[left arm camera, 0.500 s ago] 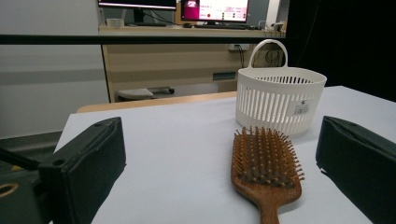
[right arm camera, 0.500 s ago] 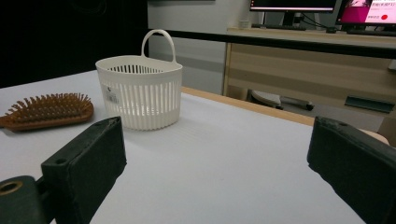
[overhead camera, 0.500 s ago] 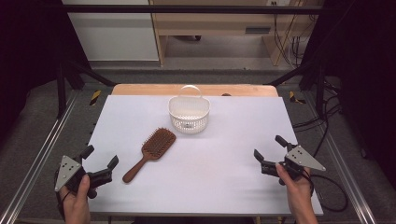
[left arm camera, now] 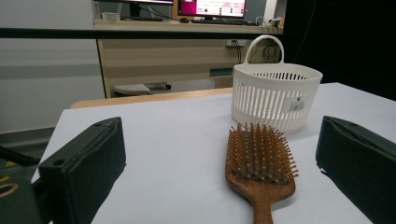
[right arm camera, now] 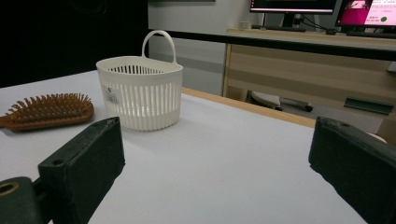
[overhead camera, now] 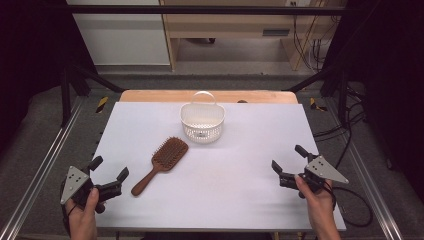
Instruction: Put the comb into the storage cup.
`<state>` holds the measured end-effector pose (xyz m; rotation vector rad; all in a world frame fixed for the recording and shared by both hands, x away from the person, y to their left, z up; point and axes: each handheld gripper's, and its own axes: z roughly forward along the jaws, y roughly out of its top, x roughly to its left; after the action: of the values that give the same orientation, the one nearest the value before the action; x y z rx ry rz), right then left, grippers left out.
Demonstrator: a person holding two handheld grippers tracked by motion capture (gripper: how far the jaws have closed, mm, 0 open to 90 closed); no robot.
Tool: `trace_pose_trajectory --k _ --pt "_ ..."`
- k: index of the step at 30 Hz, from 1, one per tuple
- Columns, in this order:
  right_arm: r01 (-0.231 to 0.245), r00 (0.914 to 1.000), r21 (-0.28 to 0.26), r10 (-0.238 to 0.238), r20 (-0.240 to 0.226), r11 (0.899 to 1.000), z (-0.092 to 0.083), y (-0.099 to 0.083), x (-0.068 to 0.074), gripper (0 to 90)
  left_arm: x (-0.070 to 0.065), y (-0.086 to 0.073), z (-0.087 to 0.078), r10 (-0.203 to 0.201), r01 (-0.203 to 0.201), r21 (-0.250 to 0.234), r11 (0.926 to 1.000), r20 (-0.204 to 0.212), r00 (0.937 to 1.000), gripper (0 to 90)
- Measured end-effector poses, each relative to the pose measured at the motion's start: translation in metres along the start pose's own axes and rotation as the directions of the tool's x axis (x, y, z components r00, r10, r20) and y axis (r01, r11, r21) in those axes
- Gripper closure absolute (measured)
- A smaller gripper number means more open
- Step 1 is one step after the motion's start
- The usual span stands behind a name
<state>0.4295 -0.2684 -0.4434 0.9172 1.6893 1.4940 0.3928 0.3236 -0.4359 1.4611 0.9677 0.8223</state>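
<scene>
On basket point(left arm camera: 275, 95), small illegible label point(left arm camera: 296, 104)

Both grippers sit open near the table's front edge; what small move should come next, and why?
Probably ease the left gripper forward to the hairbrush handle: its open fingers already face the brush, which lies bristles-up beside the white basket, nearer than the right gripper.
</scene>
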Motion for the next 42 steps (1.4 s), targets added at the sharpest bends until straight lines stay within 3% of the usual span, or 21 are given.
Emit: trace_pose_trajectory --k 7,20,25,33,42 --pt "0.017 0.9998 0.019 -0.016 -0.007 1.000 0.002 -0.001 0.003 3.5 -0.001 0.000 -0.001 -0.010 0.010 0.012 0.9999 -0.013 0.9999 1.6" --pt "0.008 1.0000 0.025 -0.007 -0.004 1.000 0.003 -0.001 0.003 3.5 -0.008 0.000 0.002 0.003 -0.004 0.052 0.9986 0.022 0.9998 1.6" --pt "0.006 1.0000 0.028 -0.006 0.002 1.000 0.002 0.000 0.003 3.2 -0.012 0.002 0.004 0.018 -0.019 0.059 0.9981 0.018 0.9997 1.6" --pt "0.000 1.0000 0.023 0.000 0.003 1.000 0.002 0.000 0.002 3.2 -0.016 0.001 0.007 0.002 -0.002 0.077 0.9970 0.013 0.9999 2.0" --pt "0.003 1.0000 0.030 -0.003 0.005 1.000 0.003 0.000 0.003 3.1 -0.022 0.007 0.011 0.013 -0.016 0.103 0.9946 0.029 0.9995 2.2"
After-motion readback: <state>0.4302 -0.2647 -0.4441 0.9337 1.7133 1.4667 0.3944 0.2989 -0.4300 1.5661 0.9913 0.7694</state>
